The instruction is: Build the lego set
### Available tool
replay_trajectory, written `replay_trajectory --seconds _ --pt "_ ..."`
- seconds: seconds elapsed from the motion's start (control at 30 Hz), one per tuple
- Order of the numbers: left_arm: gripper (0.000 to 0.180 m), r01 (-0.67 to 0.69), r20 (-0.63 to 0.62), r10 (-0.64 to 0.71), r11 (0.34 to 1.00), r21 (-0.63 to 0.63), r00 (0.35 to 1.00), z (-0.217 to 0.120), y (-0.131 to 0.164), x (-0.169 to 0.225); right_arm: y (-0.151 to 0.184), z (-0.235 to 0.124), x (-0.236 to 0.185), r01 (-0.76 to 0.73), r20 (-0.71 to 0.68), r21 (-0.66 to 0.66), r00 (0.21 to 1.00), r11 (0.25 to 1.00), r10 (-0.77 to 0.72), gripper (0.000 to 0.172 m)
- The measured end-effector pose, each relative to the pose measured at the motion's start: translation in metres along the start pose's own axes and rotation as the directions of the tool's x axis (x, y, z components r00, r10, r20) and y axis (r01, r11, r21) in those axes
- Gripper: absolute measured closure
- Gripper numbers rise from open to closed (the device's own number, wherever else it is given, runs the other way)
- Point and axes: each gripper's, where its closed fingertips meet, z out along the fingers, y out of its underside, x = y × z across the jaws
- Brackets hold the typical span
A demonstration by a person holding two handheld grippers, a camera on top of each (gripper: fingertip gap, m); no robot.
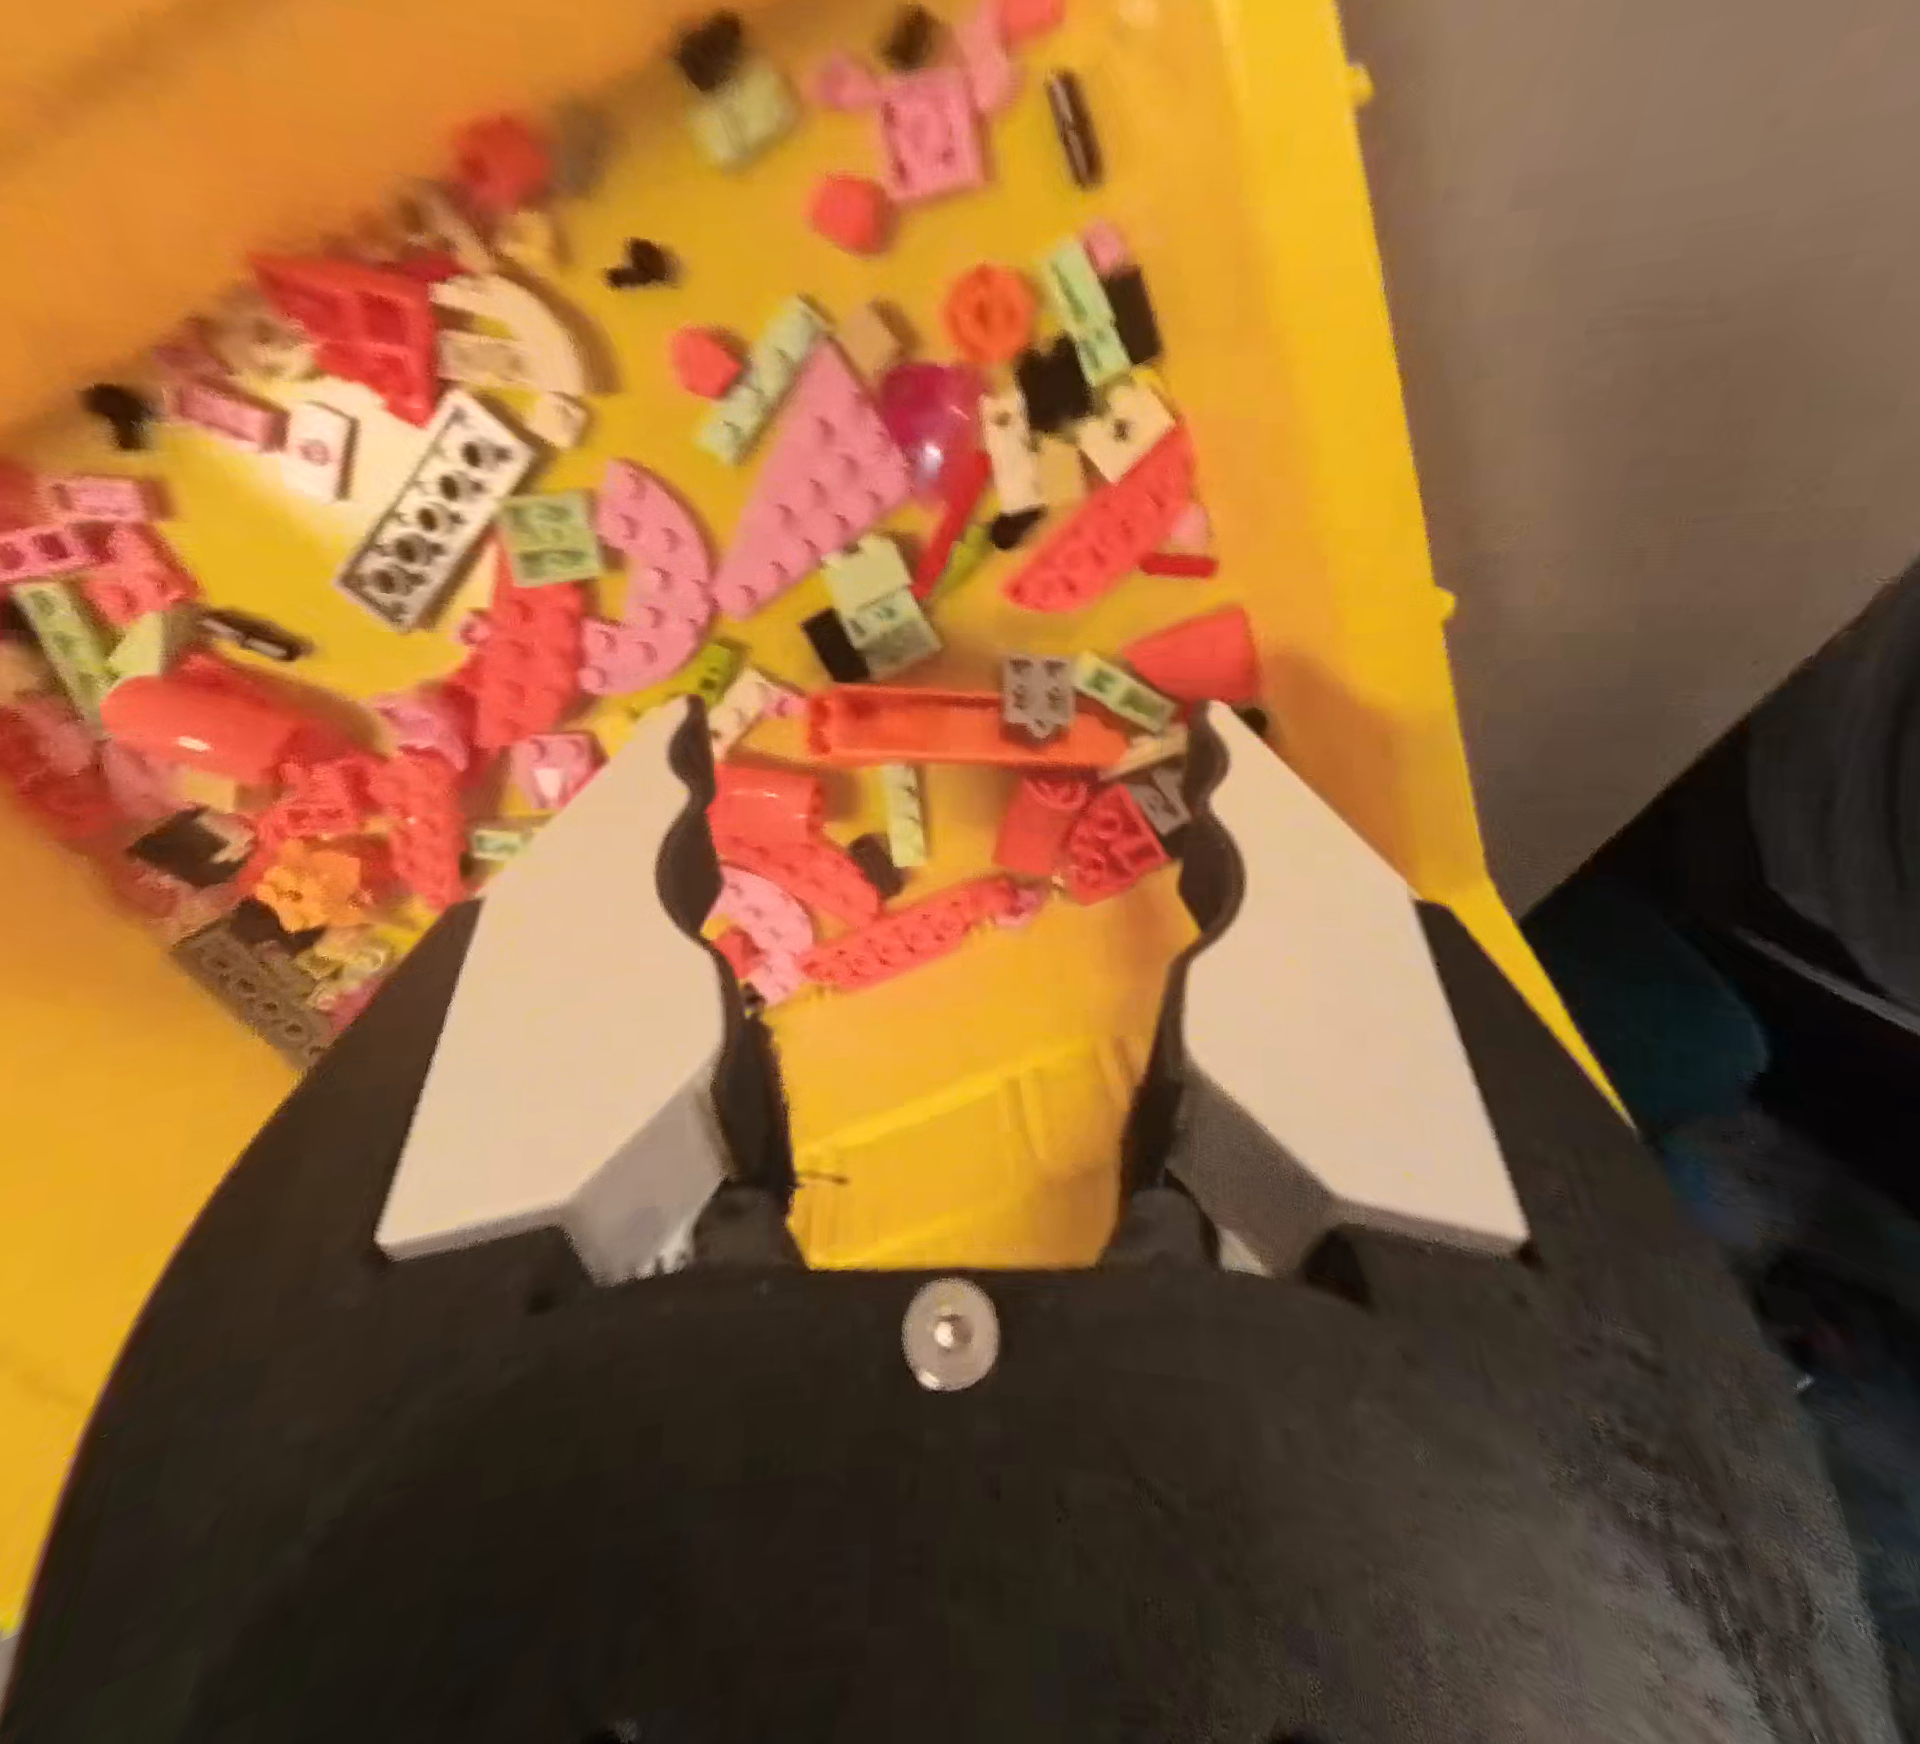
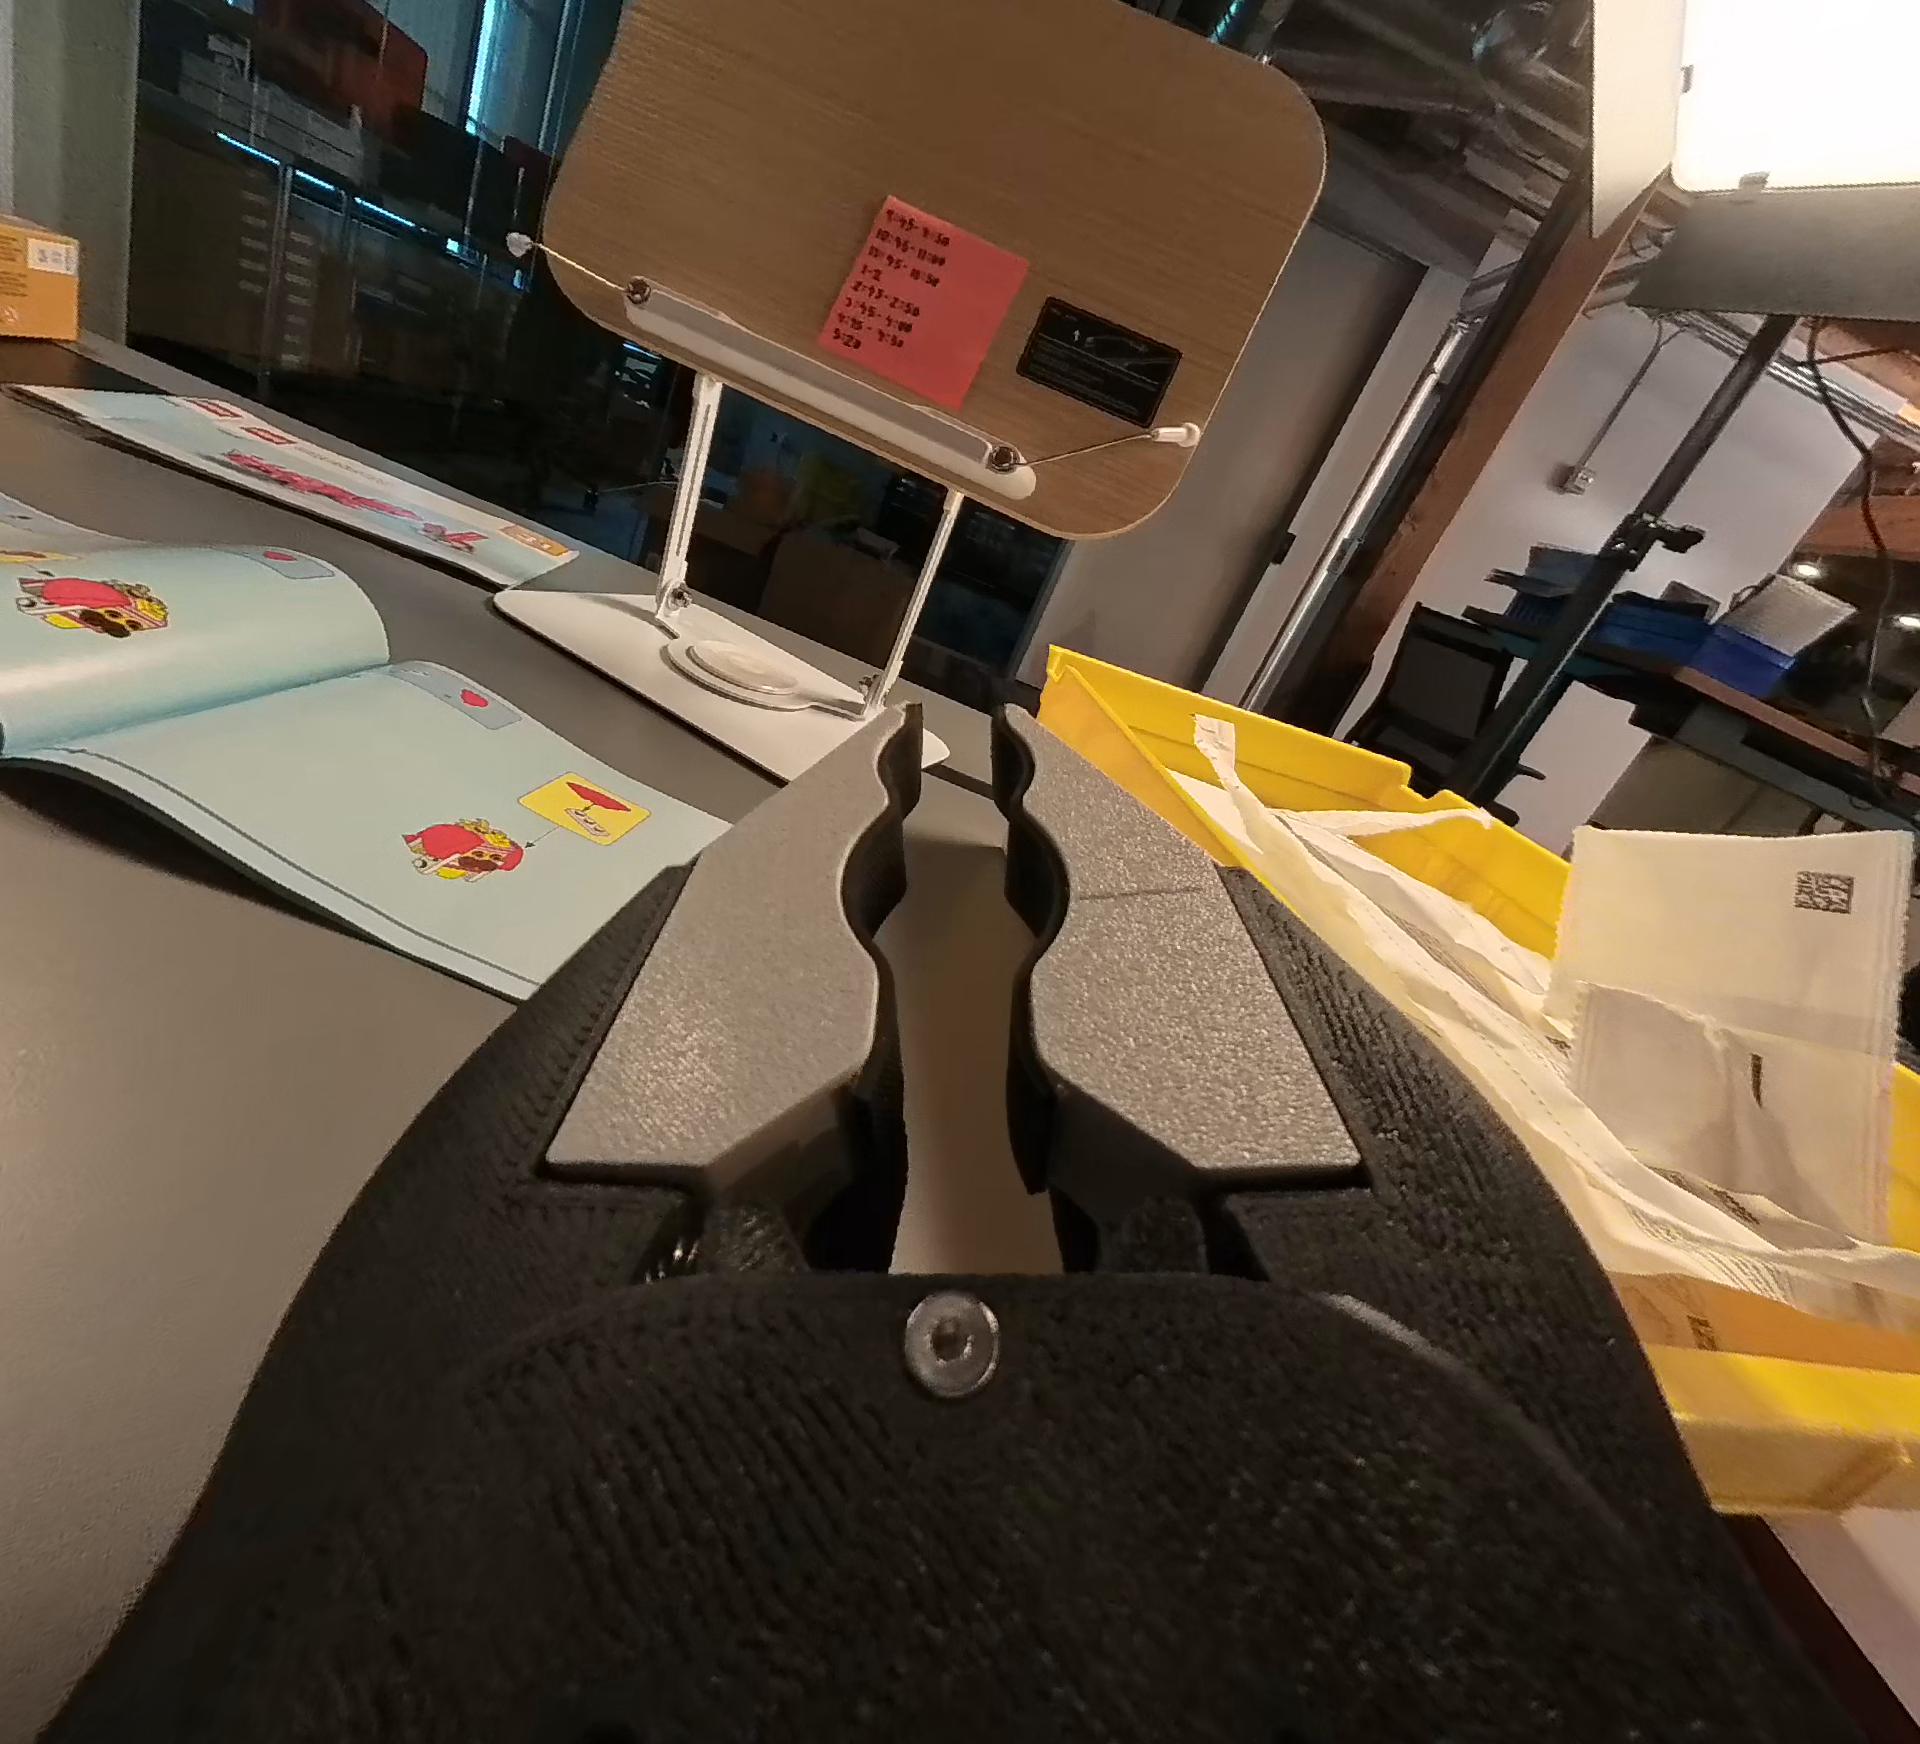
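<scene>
The left tongs stood wide and bare, hovering over loose building bricks on the floor of a yellow bin. Nearest their tips lay a long orange plate with a small grey piece on it; pink plates and coral bricks lay farther in, probably dumped there to be picked through. The right tongs were narrowed to a slim gap with nothing between them, low over the dark bench. Beside them sat a second yellow bin holding torn paper bags, seemingly as discards. Beyond it stood a wooden book stand; an open instruction booklet lay flat, likely for reading.
</scene>
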Motion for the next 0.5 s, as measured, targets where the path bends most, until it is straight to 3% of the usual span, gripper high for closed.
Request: replay_trajectory --seconds 0.1,0.23,0.37,0.5 --pt "0.119 -0.209 -0.037 0.208 0.977 -0.033 0.978 0.007 0.007 0.019 0.0 0.0 -0.001 0.009 0.0 -0.003 1.0 1.0 -0.009 0.161" --pt "0.166 -0.465 -0.156 0.461 0.885 0.012 0.873 0.008 0.01 0.049 0.001 0.001 -0.001 0.015 -0.002 -0.007 1.0 1.0 -0.015 0.161" --pt "0.172 -0.495 -0.261 0.465 0.867 -0.061 0.846 0.014 0.021 0.055 0.001 0.001 -0.002 0.023 -0.004 -0.011 1.0 1.0 -0.023 0.161" --pt "0.174 -0.545 -0.243 0.501 0.821 -0.168 0.831 0.024 0.03 0.05 0.001 0.001 -0.002 0.027 -0.003 -0.012 1.0 1.0 -0.027 0.161"
